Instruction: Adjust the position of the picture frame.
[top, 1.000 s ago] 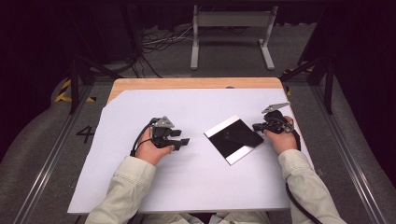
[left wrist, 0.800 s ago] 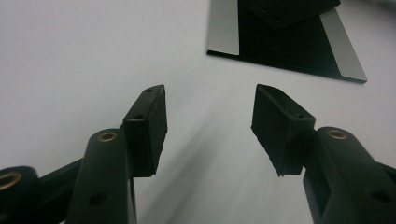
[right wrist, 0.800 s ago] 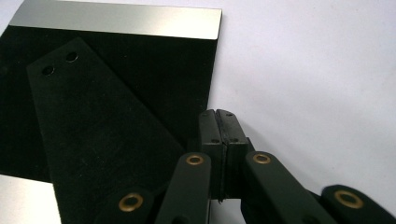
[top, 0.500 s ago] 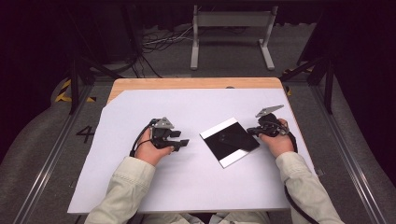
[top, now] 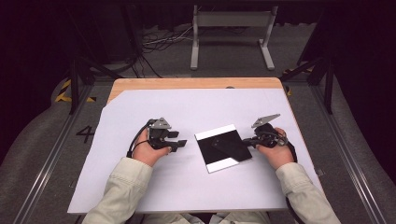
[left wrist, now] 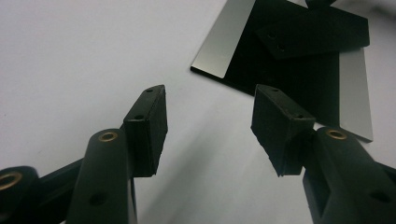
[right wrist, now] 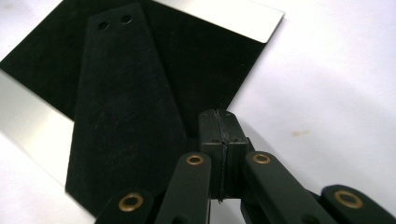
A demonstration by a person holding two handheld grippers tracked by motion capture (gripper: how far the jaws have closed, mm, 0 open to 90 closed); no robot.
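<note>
A black square plate with pale strips along two opposite edges lies flat on the white surface, a little to the right of middle, turned so its corners point roughly at twelve, three, six and nine o'clock. On top of it rests a black tapered piece with two small holes at its narrow end. In the right gripper view the piece's long axis runs from about six o'clock up to eleven. The right gripper is at the plate's three o'clock corner, its jaws pressed together with nothing between them, tips right at the plate's edge; whether they touch it I cannot tell. The left gripper sits near the plate at its nine o'clock side, jaws spread and empty, aimed towards it. The right hand is plainly the nearer, and its closed tips look placed to nudge or slide the plate towards nine o'clock.
</note>
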